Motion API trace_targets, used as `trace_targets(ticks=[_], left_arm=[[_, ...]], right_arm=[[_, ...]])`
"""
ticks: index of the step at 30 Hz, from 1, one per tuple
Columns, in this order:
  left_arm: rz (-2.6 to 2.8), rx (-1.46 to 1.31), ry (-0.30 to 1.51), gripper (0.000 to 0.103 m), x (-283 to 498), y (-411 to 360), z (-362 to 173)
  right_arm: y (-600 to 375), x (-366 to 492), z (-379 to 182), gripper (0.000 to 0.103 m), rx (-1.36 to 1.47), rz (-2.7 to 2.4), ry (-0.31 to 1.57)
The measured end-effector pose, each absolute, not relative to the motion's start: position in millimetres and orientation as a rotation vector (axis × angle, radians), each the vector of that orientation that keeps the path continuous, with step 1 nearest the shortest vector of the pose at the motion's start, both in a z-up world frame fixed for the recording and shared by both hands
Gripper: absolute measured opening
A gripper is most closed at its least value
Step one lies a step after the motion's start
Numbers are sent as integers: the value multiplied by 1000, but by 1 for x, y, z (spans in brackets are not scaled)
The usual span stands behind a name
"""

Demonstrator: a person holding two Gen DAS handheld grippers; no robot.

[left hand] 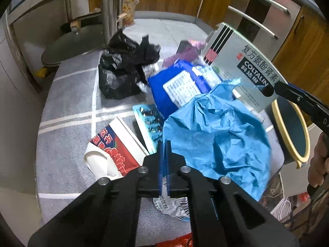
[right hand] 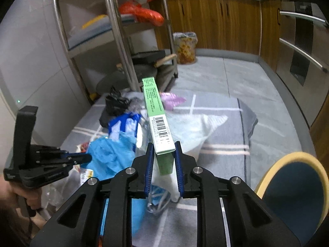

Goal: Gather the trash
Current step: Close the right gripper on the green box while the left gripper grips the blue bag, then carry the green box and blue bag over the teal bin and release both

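Right gripper [right hand: 163, 160] pinches the Coltalin medicine box [right hand: 159, 123] above the trash pile.
Box's long axis points away; left gripper [left hand: 164, 154], pressed together, grips the blue plastic bag [left hand: 218, 135] beside it.

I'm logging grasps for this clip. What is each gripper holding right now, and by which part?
The right gripper clamps the medicine box at its near end, across the narrow sides. The left gripper is shut, pinching the blue paper by its near edge.
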State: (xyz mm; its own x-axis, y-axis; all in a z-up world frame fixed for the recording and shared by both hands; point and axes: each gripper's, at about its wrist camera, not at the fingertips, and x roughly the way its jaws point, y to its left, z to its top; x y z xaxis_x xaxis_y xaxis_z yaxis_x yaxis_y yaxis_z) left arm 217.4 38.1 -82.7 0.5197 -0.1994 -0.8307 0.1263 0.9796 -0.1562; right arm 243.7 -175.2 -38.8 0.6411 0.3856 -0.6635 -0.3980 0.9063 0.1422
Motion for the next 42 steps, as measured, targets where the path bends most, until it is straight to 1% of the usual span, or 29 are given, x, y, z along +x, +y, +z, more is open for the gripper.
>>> trace_targets(ticks=[18, 26, 35, 42], left_arm=[[-190, -164, 824, 0, 180, 48, 5], [-174, -203, 773, 0, 175, 57, 23], [-207, -255, 668, 0, 162, 61, 57], [-272, -266, 630, 0, 164, 40, 69]], right_arm=[[-199, 220, 9, 20, 137, 501, 642], [-220, 209, 20, 20, 178, 479, 613], [-259, 195, 24, 20, 213, 406, 589], [-292, 173, 21, 20, 217, 322, 584]])
